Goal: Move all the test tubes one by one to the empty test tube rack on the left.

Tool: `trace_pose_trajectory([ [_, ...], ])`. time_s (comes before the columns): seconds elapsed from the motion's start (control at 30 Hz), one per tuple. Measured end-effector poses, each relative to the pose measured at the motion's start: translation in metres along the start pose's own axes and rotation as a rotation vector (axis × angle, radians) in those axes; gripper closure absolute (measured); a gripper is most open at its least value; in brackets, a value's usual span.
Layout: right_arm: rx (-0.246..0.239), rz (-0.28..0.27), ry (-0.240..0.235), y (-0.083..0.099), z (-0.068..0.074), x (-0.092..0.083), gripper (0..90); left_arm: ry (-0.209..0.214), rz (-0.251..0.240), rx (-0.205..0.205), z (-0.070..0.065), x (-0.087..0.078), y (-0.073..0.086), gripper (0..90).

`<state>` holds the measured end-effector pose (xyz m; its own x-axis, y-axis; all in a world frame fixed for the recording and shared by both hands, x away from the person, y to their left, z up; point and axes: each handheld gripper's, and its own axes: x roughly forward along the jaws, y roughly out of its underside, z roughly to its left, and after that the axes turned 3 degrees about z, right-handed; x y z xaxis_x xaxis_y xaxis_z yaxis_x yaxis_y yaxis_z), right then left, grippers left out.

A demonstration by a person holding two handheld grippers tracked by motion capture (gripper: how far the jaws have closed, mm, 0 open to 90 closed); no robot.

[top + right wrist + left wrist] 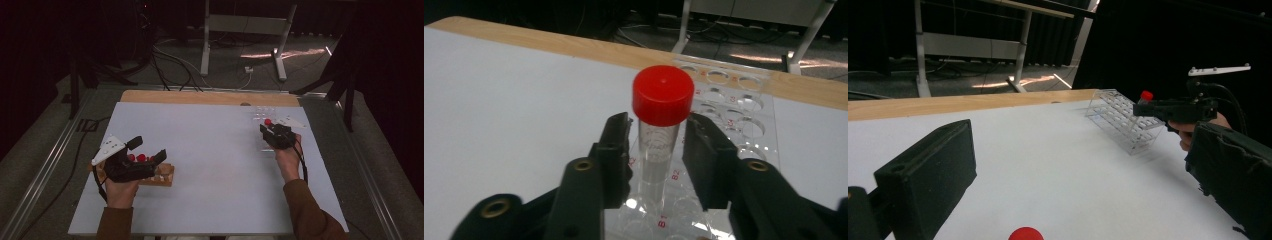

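A clear tube with a red cap (663, 95) stands in a well of the clear plastic rack (744, 82) at the table's far right. My right gripper (657, 135) reaches around it just under the cap, one jaw close on each side with a thin gap left. From above, the red cap (268, 121) shows just ahead of the right gripper (268, 131). My left gripper (149, 150) is held open above a wooden rack (164, 176) with several red-capped tubes (141, 157). One red cap (1025, 234) shows low between its wide jaws.
The white table top (210, 145) lies bare between the two racks, with a wooden strip (200, 96) along its far edge. Beyond it are a metal stand (240, 30) and cables on the floor. The clear rack (1123, 120) has many free wells.
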<state>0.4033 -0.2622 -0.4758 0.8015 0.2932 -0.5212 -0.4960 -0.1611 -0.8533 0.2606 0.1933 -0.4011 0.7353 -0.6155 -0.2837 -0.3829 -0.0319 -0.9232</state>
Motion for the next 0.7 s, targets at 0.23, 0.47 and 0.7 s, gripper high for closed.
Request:
trace_pose_trajectory([
  [0.23,-0.001,-0.006,0.003,0.0,0.001,0.002,74.1,0.003,0.004,0.001,-0.001,0.0,0.0,0.6],
  [0.47,0.005,-0.049,-0.002,-0.007,0.001,-0.008,74.4,0.003,0.007,0.0,-0.001,0.0,0.0,0.6],
  [0.7,-0.005,-0.081,-0.015,-0.013,-0.001,-0.02,74.4,0.0,0.007,0.002,-0.002,0.0,0.0,0.6],
])
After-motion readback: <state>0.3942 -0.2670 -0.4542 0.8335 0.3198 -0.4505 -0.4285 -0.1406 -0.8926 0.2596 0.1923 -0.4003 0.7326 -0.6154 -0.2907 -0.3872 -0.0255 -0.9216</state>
